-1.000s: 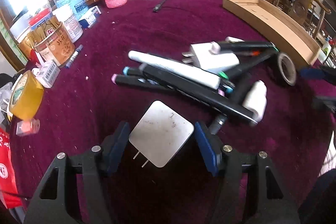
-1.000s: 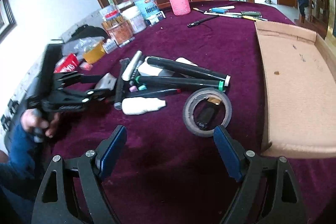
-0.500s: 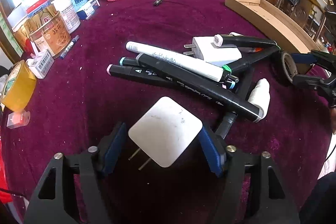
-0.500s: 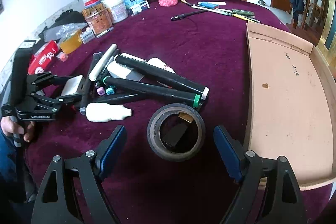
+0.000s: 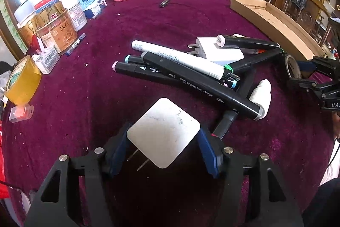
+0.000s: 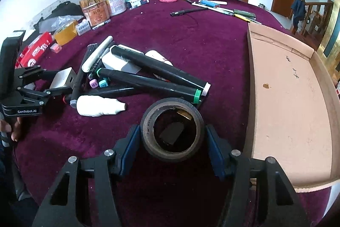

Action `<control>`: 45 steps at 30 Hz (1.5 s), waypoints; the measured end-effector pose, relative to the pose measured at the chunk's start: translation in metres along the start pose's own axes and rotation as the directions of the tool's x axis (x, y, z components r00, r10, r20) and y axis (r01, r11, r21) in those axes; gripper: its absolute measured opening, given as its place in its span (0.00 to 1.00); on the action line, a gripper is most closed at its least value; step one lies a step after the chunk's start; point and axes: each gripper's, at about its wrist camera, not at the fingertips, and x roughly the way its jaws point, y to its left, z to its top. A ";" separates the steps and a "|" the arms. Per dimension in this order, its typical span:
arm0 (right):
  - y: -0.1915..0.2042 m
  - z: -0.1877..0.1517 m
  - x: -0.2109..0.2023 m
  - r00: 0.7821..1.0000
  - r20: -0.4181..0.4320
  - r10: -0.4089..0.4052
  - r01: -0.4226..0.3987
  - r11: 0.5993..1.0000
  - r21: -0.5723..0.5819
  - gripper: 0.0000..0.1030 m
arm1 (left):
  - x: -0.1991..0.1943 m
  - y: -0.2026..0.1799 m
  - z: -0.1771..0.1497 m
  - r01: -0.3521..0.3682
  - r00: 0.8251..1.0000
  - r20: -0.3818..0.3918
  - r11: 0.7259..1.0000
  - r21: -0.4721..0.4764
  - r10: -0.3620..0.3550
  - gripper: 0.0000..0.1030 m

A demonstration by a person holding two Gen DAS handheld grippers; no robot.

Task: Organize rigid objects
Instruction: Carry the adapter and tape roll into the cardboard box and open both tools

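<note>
now we hold the white charger (image 5: 163, 132) in our left gripper (image 5: 163, 142), its blue pads pressed on two opposite sides, prongs pointing down toward the maroon tablecloth (image 5: 85, 99). our right gripper (image 6: 172, 142) has just been closing around the dark tape roll (image 6: 172, 129), which lies flat on the cloth between the jaws; the left pad touches the roll's wall, and the right pad looks to touch it too, so we read it as gripped. the pile of markers (image 6: 148, 78) lies just beyond the roll, the cardboard tray (image 6: 286, 99) beside it at the right.
</note>
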 end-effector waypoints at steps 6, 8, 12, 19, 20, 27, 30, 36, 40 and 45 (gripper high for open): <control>0.000 -0.002 -0.012 0.999 0.042 0.011 -0.012 1.000 0.022 0.54 | -0.006 0.003 -0.003 0.009 1.000 0.012 1.000 -0.023 -0.009 0.59; 0.000 -0.002 -0.017 0.998 0.053 0.015 -0.016 1.000 0.022 0.54 | -0.010 0.003 -0.004 0.014 1.000 0.024 1.000 -0.028 -0.013 0.59; -0.001 0.000 -0.024 0.997 0.071 0.035 -0.038 0.998 0.044 0.54 | -0.017 0.000 -0.001 0.018 0.999 0.042 0.999 -0.029 -0.017 0.59; -0.011 0.002 -0.036 0.992 0.097 0.078 -0.087 0.992 0.094 0.54 | -0.039 -0.012 0.012 0.046 0.994 0.096 0.999 -0.010 -0.044 0.59; -0.013 0.003 -0.040 0.991 0.105 0.080 -0.091 0.991 0.099 0.54 | -0.044 -0.015 0.016 0.058 0.993 0.106 0.998 -0.006 -0.057 0.59; -0.038 0.007 -0.069 0.984 0.165 0.075 -0.100 0.984 0.150 0.54 | -0.068 -0.056 0.049 0.137 0.976 0.161 0.988 0.064 -0.146 0.59; -0.056 0.010 -0.081 0.981 0.186 0.062 -0.096 0.978 0.183 0.54 | -0.069 -0.079 0.067 0.168 0.969 0.165 0.981 0.096 -0.182 0.59; -0.101 0.019 -0.101 0.976 0.214 0.044 -0.102 0.959 0.266 0.54 | -0.062 -0.134 0.104 0.219 0.958 0.152 0.962 0.162 -0.244 0.59; -0.131 0.032 -0.108 0.976 0.215 0.029 -0.097 0.945 0.312 0.54 | -0.048 -0.169 0.130 0.248 0.952 0.132 0.950 0.188 -0.274 0.59; -0.171 0.058 -0.101 0.982 0.184 0.028 -0.095 0.927 0.363 0.54 | -0.022 -0.209 0.166 0.309 0.939 0.091 0.930 0.200 -0.332 0.59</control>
